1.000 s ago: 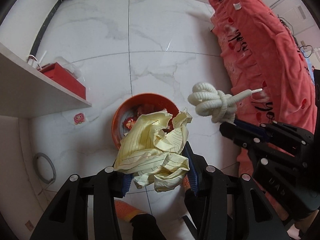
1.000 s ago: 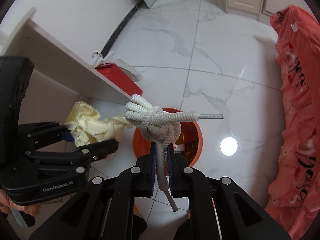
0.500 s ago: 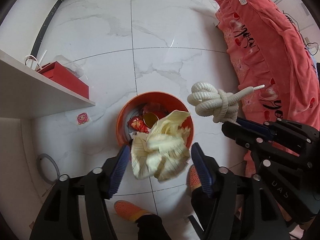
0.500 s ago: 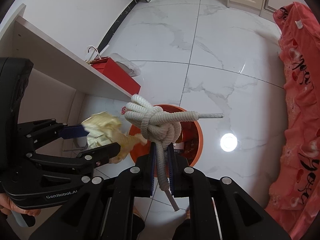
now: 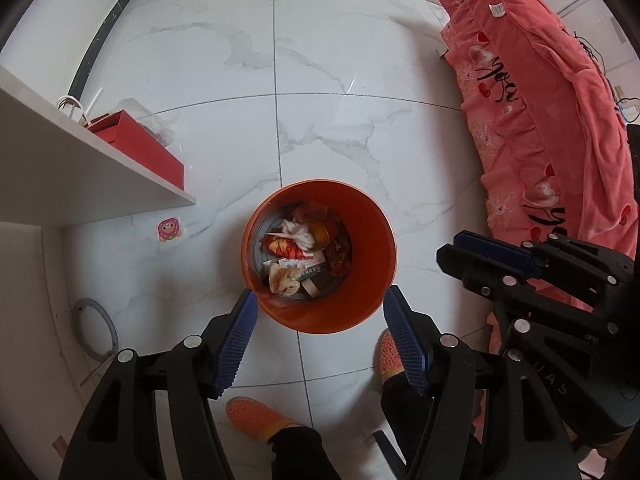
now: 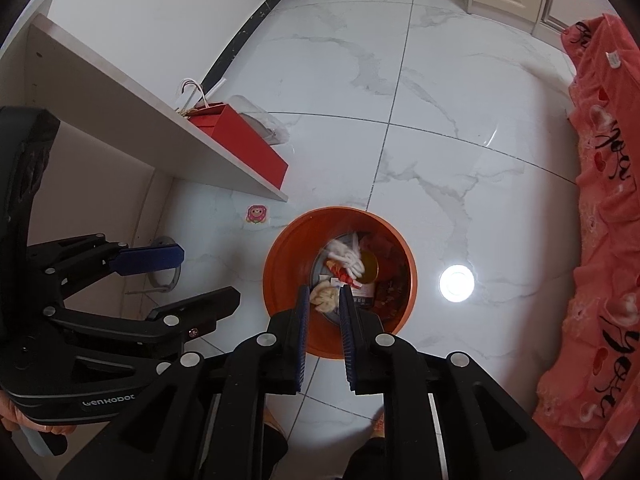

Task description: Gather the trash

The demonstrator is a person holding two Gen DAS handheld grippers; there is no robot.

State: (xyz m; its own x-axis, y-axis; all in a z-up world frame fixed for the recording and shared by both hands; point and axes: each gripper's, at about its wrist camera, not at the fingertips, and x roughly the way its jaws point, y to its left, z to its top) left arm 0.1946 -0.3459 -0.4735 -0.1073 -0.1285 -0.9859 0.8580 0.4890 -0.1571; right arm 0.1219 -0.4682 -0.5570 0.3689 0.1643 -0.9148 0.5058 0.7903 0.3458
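Observation:
An orange bin (image 5: pixel 368 300) stands on the white marble floor, straight below both grippers. Inside it lie a knotted white rope (image 5: pixel 298 234), a crumpled yellow paper (image 5: pixel 284 278) and other scraps. My left gripper (image 5: pixel 319 300) points straight down over the bin's near rim, open and holding nothing. In the right wrist view the bin (image 6: pixel 280 280) shows the rope (image 6: pixel 346 258) and the paper (image 6: pixel 324 296) at its bottom. My right gripper (image 6: pixel 325 294) hangs above the bin; its jaws are opening, a narrow gap apart, with nothing between them.
A white shelf board (image 5: pixel 80 160) juts out at the left with a red gift bag (image 5: pixel 140 152) beside it. A pink blanket (image 5: pixel 540 100) drapes along the right. The person's orange slippers (image 5: pixel 256 412) stand just below the bin. A small sticker (image 5: pixel 168 230) lies on the floor.
The left gripper opened and the yellow paper fell into the bin. The right gripper then let go of the knotted rope, which now lies in the bin too.

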